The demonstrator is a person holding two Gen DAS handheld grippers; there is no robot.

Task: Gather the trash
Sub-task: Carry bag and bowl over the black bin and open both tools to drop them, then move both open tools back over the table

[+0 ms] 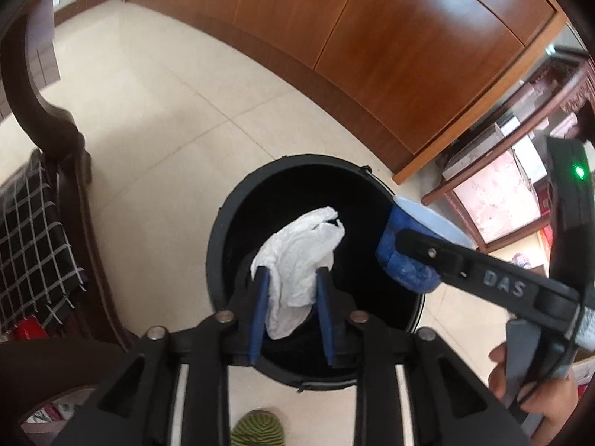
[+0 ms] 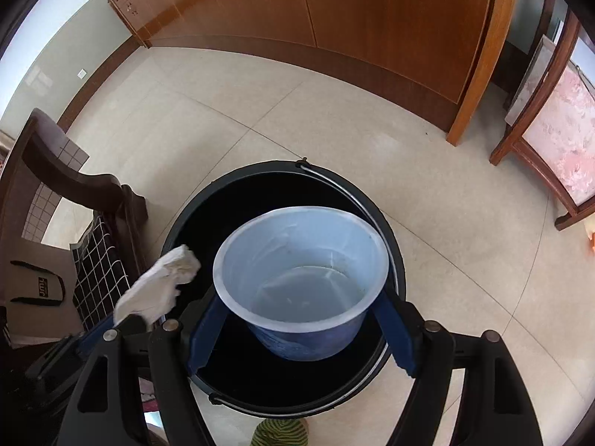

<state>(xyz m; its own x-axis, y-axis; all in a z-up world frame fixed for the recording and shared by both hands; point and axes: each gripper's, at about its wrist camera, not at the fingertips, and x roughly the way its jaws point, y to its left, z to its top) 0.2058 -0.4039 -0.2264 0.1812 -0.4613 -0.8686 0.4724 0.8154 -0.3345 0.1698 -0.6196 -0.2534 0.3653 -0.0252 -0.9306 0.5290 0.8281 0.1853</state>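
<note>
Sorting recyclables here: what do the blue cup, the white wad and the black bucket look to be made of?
Blue cup: probably thin plastic or coated paper, with a smooth pale lining and rolled rim. White wad: likely tissue or thin plastic film, crumpled and matte with soft creases. Black bucket: plastic by its look, dull and smooth, with a metal wire handle.

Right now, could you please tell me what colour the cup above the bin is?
The cup is blue outside and pale inside, clearest in the right wrist view.

bucket point(image 2: 193, 219) black | cup point(image 2: 301, 278) blue | tissue point(image 1: 297, 260) white | cloth point(image 1: 29, 245) black-white check
</note>
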